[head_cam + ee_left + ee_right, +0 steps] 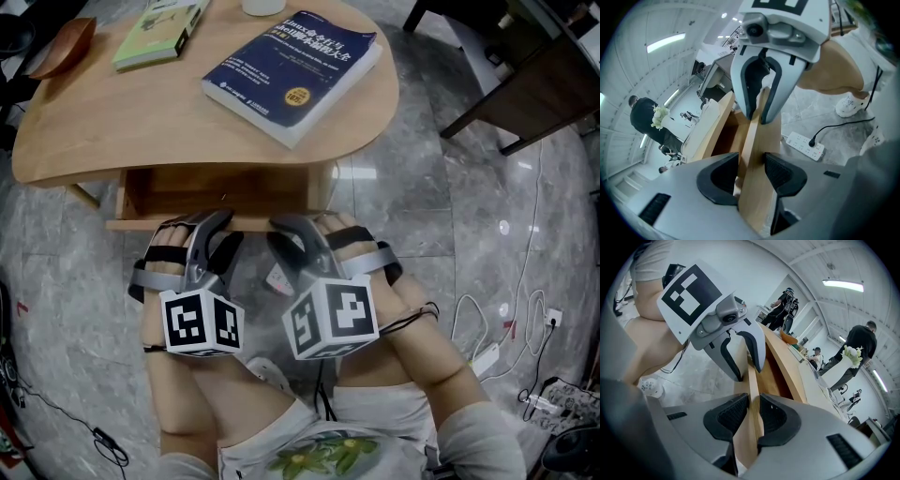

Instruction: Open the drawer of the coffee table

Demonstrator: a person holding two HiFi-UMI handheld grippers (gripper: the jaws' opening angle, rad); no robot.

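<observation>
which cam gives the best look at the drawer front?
Right gripper view: the drawer front runs edge-on through the centre, close up, with the right tool clamped on it. Left gripper view shows the same edge gripped by the left tool. Head view shows only a thin strip under the tabletop, partly behind both tools.

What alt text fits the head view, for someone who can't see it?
From above, the left tongs and right tongs both clamp the front of a drawer pulled partly out from under a wooden coffee table. A thick blue book and a green book lie on the tabletop.
</observation>
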